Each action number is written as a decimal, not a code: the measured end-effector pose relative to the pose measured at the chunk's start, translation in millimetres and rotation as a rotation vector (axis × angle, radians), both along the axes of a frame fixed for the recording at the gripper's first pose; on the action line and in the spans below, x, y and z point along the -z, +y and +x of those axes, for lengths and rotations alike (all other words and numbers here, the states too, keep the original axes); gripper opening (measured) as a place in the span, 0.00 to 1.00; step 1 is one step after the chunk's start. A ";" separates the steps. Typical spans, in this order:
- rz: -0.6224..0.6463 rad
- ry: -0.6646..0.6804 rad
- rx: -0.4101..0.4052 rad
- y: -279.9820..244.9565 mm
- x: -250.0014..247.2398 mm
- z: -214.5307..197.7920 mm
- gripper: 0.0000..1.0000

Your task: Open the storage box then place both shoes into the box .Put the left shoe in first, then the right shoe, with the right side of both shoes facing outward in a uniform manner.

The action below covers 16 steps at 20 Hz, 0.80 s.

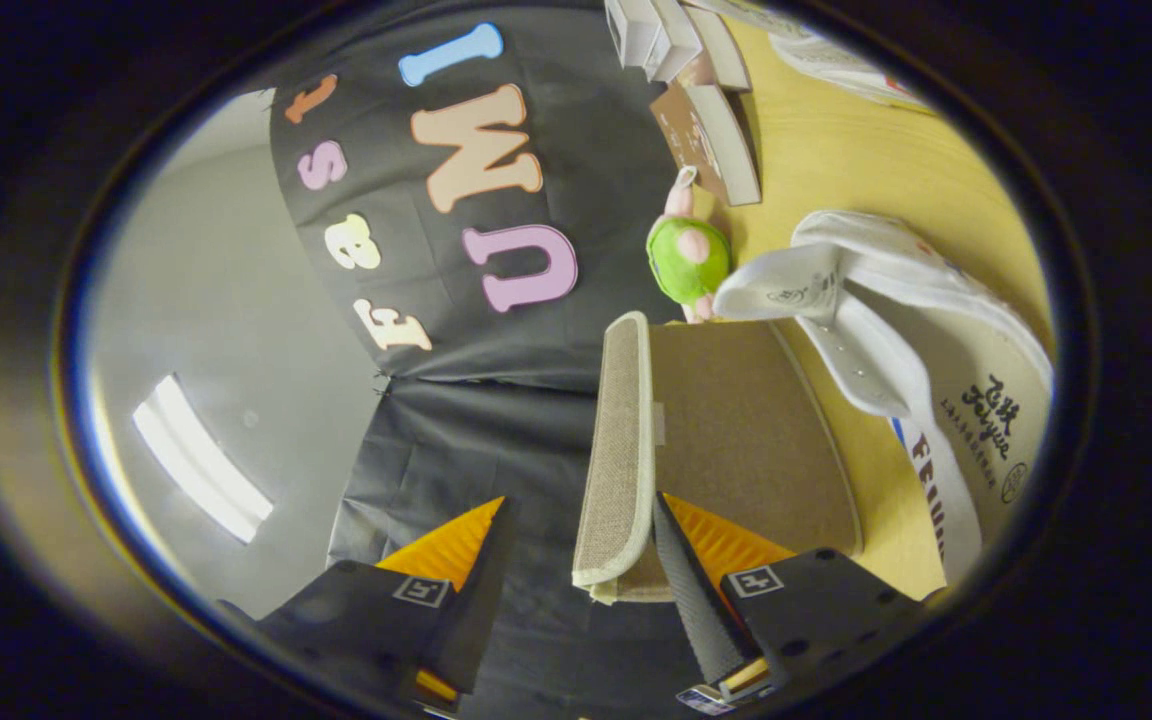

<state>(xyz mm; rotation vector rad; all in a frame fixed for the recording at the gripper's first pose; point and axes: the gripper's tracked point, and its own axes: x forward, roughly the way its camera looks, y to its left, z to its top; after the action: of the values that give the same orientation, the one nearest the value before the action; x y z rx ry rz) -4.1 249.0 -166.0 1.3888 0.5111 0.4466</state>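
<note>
View's rolled sideways here. The claw (pixel 576 560) is spread wide, not pinching anything: the edge of the storage box lid (pixel 618 450) sits between its fingers, close against the right finger (pixel 696 590), while the left one is well clear of it. The lid, beige fabric with pale trim, stands swung up from the storage box (pixel 746 430), brown inner panel showing. Just right of the box, a white shoe (pixel 896 330) lies on the yellow desk (pixel 836 140), tongue flopped toward the box. Beyond the box there's a green and pink plush toy (pixel 686 255), and farther off some stacked books (pixel 716 130).
</note>
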 end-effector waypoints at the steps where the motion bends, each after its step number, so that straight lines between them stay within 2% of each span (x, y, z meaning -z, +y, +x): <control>1: -0.003 -0.006 0.009 0.4 0.7 2.9 0.85; 2: -0.007 -0.009 0.026 -0.3 2.3 6.0 0.81; 4: 0.061 -0.026 0.030 4.4 -11.6 11.3 0.72; 6: 0.043 -0.050 0.017 12.0 -16.8 10.2 0.64; 7: 0.014 -0.059 0.031 15.5 -16.7 17.3 0.64; 8: -0.031 -0.023 0.068 1.0 -8.9 10.3 0.44; 9: -0.046 -0.022 0.066 4.7 -7.3 15.5 0.24; 10: -0.074 -0.035 0.051 10.4 -9.1 14.4 0.22; 12: -0.167 -0.035 0.075 -2.2 -3.8 12.6 0.17; 16: -0.303 -0.112 0.078 11.1 -21.4 19.1 0.10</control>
<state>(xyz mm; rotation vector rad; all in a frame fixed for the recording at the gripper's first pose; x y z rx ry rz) 15.0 260.0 -144.7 1.0821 0.4120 0.3648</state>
